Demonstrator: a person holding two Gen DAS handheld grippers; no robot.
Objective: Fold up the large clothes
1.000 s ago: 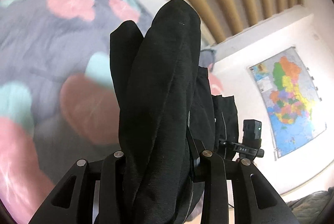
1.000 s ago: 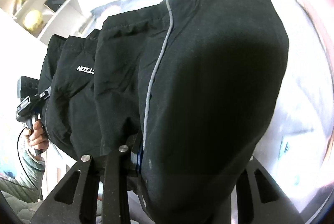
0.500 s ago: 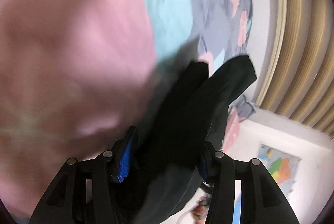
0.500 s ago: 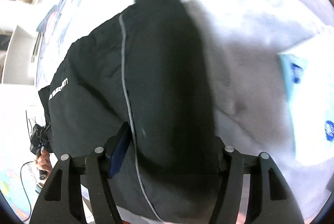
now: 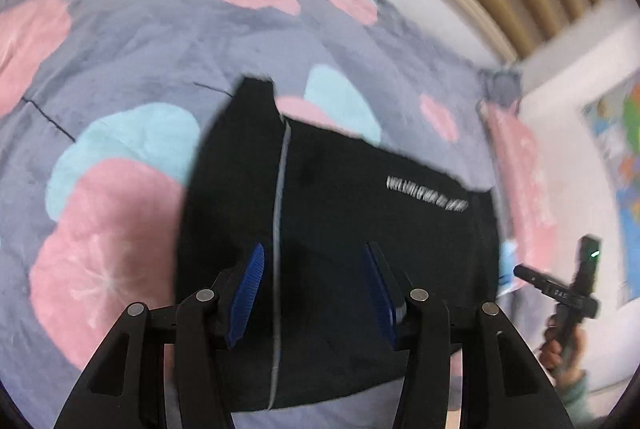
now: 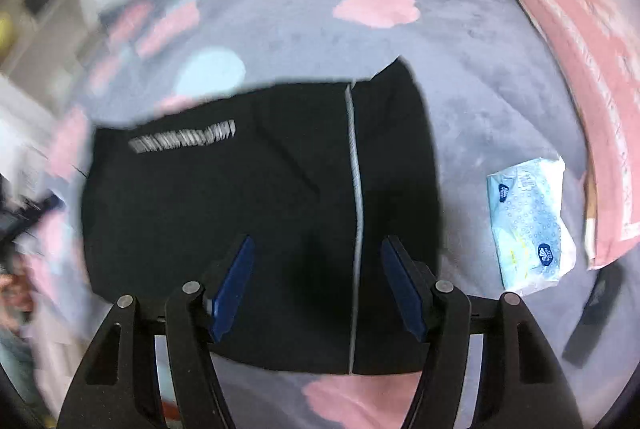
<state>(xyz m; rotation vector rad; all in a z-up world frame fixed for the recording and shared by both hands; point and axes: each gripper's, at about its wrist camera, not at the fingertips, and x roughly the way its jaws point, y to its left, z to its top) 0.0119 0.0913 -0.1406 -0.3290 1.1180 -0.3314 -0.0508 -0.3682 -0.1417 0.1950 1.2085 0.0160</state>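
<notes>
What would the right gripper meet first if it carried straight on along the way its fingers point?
Most likely the folded black garment lying on the flowered bedspread: the right gripper, jaws opening with nothing pinched, points down at it beside the grey stripe. How far off it is remains unclear.

Matt black cloth garment (image 6: pixel 248 229), plush fleecy bedspread (image 6: pixel 472 101), glossy plastic tissue pack (image 6: pixel 528 221)

A black folded fabric garment (image 6: pixel 224 213) with grey piping lies on a grey plush bedspread (image 6: pixel 472 101) patterned with pink and aqua blotches.
</notes>
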